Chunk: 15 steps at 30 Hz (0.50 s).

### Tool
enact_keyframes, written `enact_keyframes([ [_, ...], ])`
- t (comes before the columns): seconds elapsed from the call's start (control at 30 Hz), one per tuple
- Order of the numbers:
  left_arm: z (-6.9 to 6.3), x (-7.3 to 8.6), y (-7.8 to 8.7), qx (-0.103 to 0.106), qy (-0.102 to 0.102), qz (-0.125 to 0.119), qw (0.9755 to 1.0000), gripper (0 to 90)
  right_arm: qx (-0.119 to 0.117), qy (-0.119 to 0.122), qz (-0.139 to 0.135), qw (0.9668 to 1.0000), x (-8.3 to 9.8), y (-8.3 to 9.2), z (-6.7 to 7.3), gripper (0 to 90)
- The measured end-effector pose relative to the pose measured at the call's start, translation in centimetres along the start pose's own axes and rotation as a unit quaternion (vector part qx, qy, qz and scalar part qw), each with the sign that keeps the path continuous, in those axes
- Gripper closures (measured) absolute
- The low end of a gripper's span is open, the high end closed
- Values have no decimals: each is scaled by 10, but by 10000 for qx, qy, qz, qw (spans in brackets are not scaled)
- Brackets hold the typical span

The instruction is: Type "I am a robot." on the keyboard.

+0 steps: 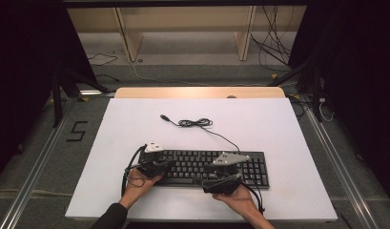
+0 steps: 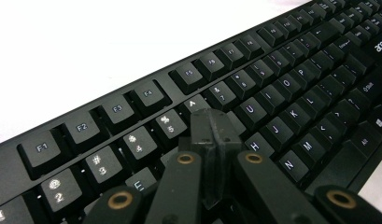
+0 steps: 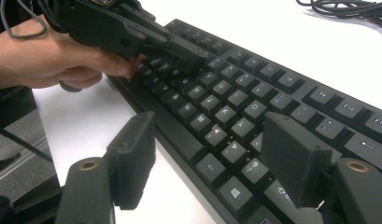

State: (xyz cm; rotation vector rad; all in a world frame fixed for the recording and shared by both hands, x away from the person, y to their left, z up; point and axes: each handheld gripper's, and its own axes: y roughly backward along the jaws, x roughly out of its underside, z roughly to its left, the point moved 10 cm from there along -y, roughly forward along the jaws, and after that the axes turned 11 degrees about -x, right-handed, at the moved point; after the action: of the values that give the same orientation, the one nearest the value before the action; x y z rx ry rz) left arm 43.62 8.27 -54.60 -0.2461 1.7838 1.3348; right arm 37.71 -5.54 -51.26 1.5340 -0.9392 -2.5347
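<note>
- Your left gripper (image 2: 212, 128), jaws pressed together and empty, is pressing the black plastic keyboard (image 1: 207, 168); slipping sideways risks hitting neighbouring keys.
- Your right gripper (image 3: 212, 163), jaws gaping and empty, is straddling the keyboard's near edge; closing risks snagging keycaps.

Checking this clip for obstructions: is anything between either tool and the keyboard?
Nothing visible. The left tool, shut, has its tips right at the keys of the keyboard. The right tool hangs open over the keyboard's near edge. The cable lies beyond, on the table.
</note>
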Motion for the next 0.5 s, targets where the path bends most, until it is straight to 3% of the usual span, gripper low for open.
enact_keyframes([
  [0.3, 3, -5, 6, 13, 149, -145, 9998, 859, -2, 0, -13, 10000, 0, 0, 0, 364],
  [0.5, 3, -8, 13, 112, 203, -244, 9994, 781, 10, -15, -6, 10000, 0, 0, -1, 364],
])
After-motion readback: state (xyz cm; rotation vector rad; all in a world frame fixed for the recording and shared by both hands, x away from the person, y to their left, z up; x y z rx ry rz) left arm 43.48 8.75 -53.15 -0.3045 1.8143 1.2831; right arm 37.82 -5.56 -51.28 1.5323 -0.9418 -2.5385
